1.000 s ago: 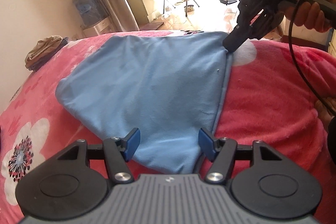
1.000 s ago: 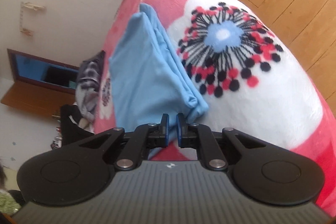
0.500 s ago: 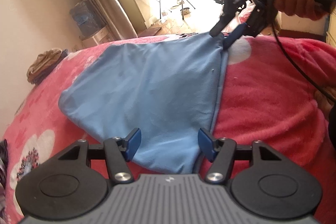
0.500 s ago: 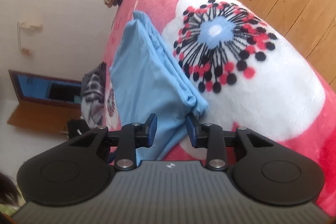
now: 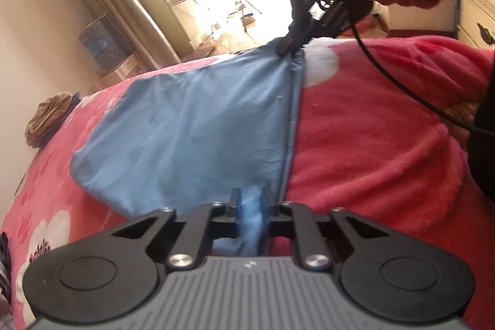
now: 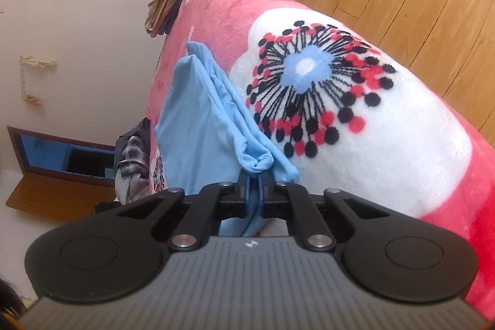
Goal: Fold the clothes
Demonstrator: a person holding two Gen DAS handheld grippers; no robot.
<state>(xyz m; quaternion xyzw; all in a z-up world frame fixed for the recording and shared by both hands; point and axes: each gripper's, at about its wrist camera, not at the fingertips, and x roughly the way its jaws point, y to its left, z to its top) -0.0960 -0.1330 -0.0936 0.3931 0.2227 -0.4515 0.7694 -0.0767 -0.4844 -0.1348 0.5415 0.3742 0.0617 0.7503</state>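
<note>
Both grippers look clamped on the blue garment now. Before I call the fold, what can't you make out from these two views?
- Blue garment: the left gripper hides its near corner in the left wrist view.
- Its underside and layer count: hidden against the pink blanket.
- Right gripper: blurred in the left view.
- Clothes pile: cut off by the garment, right wrist view.

The bed's middle is being covered by the light blue garment, both near corners of which are being pinched by the left gripper and the right gripper. Open pink blanket is being left free at 3 o'clock of the cloth in the left wrist view. At 9 o'clock a beige clothes pile is lying by the wall. A black cable is trailing across the passage at 2 o'clock.
</note>
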